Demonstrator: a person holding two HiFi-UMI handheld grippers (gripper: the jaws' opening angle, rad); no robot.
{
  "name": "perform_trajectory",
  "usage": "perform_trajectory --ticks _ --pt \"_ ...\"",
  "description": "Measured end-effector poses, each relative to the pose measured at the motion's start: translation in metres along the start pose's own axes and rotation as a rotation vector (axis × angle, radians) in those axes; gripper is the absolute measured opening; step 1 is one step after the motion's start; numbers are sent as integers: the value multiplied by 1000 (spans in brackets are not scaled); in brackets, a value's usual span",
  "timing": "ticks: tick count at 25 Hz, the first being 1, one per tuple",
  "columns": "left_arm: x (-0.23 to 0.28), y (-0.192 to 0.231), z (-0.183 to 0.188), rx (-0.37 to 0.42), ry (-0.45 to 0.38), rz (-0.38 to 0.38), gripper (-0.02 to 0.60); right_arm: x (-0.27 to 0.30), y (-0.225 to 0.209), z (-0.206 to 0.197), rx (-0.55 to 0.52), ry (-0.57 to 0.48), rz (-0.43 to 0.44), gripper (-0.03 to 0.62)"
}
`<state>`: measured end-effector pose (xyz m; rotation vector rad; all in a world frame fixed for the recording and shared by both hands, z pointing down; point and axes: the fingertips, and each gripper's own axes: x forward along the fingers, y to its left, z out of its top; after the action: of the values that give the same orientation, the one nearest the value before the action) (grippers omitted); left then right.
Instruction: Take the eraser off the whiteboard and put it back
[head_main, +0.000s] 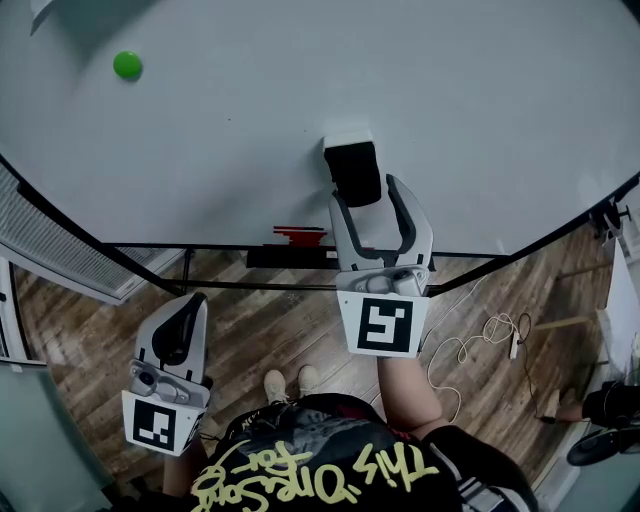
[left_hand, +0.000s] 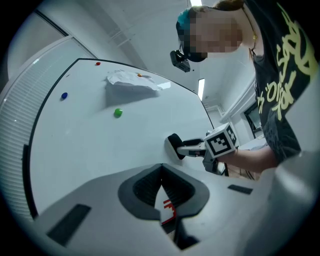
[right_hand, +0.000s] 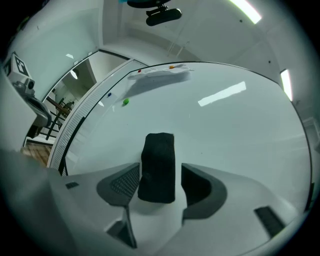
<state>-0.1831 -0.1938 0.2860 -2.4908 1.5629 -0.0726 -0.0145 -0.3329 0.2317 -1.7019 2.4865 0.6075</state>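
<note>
The eraser (head_main: 352, 165) is seen lying flat against the whiteboard (head_main: 480, 100), low on its face and just above the bottom rail. It is bracketed by the right gripper (head_main: 365, 192), whose jaws are spread to either side of it. In the right gripper view the left pad is shown at or almost at the eraser's edge, while a strip of board is left visible beside the right pad, so no squeeze is judged to be applied. The jaws are aligned with the eraser's long sides, presumably so that its narrow width can be pinched. Whether a pick is being prepared or a release has been made cannot be told.

The right forearm is stretched forward toward 12 o'clock, with the gripper pointed square at the board and its marker cube turned up to the head camera.

The left gripper (head_main: 187, 310) is held low, at about 7 o'clock from the right one and well clear of the board. Its jaws are pressed together with nothing between them, as though parked out of the way. A green magnet (head_main: 127, 65) is seen at 10 o'clock from the eraser, well apart.
</note>
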Motion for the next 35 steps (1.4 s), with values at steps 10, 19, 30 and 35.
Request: perform_trajectory --ticks 10,19,30,35 --pt "18 -16 4 -3 -9 -32 7 -42 -3 -2 84 37 45 185" --pt "34 -45 7 1 -17 -64 6 -72 -1 -17 127 64 108 43" --pt "37 -73 7 -3 -23 -79 6 -101 3 -25 165 92 195 9" --pt "37 -77 8 -2 -31 -76 6 -107 7 -23 175 87 216 9"
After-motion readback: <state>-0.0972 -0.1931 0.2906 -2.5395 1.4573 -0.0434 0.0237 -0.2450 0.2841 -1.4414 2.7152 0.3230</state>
